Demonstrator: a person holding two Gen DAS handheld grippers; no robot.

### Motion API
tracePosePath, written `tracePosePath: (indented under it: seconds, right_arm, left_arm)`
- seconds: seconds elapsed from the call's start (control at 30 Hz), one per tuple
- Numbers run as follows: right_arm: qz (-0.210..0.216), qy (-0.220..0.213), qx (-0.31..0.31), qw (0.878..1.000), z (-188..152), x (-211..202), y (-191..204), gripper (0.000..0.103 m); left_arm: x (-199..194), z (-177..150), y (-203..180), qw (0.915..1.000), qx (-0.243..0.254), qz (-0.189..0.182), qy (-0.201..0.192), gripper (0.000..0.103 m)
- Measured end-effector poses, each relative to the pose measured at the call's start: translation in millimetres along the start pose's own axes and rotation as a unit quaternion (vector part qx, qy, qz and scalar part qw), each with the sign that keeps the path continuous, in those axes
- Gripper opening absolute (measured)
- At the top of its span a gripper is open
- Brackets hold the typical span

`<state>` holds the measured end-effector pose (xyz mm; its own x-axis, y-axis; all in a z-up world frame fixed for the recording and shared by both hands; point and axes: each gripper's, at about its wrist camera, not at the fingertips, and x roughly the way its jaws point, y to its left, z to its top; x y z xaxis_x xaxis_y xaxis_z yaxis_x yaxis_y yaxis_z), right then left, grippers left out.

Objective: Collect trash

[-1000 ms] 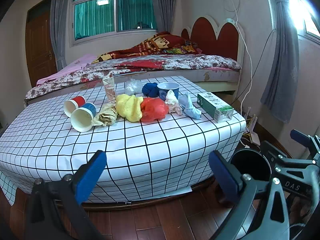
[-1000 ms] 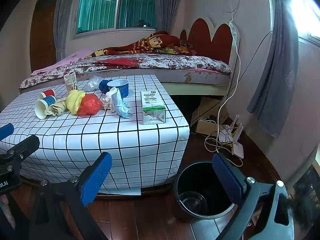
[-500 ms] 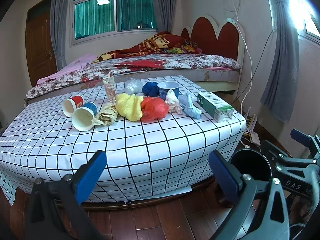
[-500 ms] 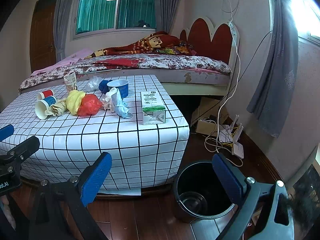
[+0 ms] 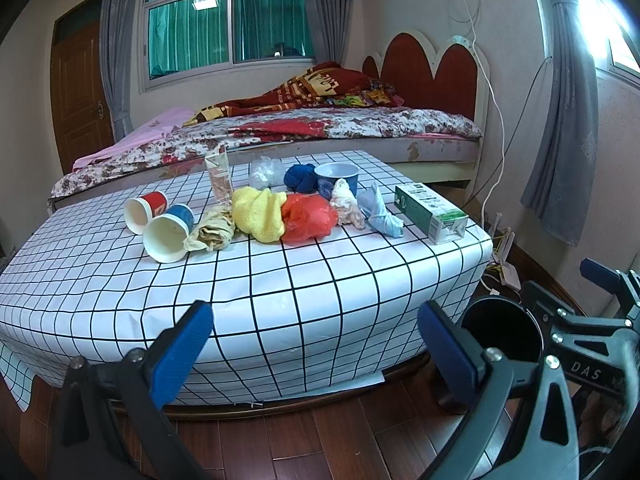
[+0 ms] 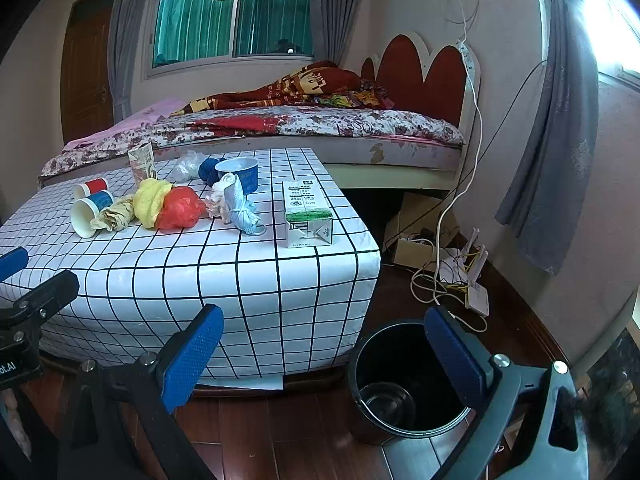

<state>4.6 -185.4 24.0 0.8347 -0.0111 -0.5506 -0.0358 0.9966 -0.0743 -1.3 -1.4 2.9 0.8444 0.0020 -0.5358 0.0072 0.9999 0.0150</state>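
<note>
Trash lies in a row on a low table with a black-grid white cloth [image 5: 280, 280]: a red paper cup [image 5: 145, 210] and a blue paper cup [image 5: 168, 232] on their sides, a tan wad [image 5: 212, 232], a yellow wad [image 5: 260, 212], a red plastic bag [image 5: 308, 218], a white tissue [image 5: 348, 204], a blue face mask [image 5: 380, 214] and a green-white carton [image 5: 430, 212]. A black bin [image 6: 400, 384] stands on the floor at the table's right corner. My left gripper [image 5: 316, 340] and right gripper [image 6: 324, 352] are both open and empty, low before the table.
Behind the row stand a small upright carton [image 5: 219, 178], a clear bag [image 5: 264, 172], a dark blue wad [image 5: 300, 178] and a blue bowl [image 5: 336, 176]. A bed [image 5: 320, 132] is beyond the table. Cables and a router [image 6: 476, 296] lie on the wooden floor at right.
</note>
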Motion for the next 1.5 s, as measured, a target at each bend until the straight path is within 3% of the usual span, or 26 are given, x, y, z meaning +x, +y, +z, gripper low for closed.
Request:
tracePosePath:
  seconds: [1.2,1.5]
  right_arm:
    - [0.01,0.003,0.0,1.0,-2,4,2,0.102]
    - [0.067,0.0,0.004,0.998,8,19,11,0.102]
  left_arm:
    - [3,-4,5,1.0,0.0,0.006,0.006,0.102]
    - [17,-2,51,0.9989,-0.042,0.016,0.014,0.102]
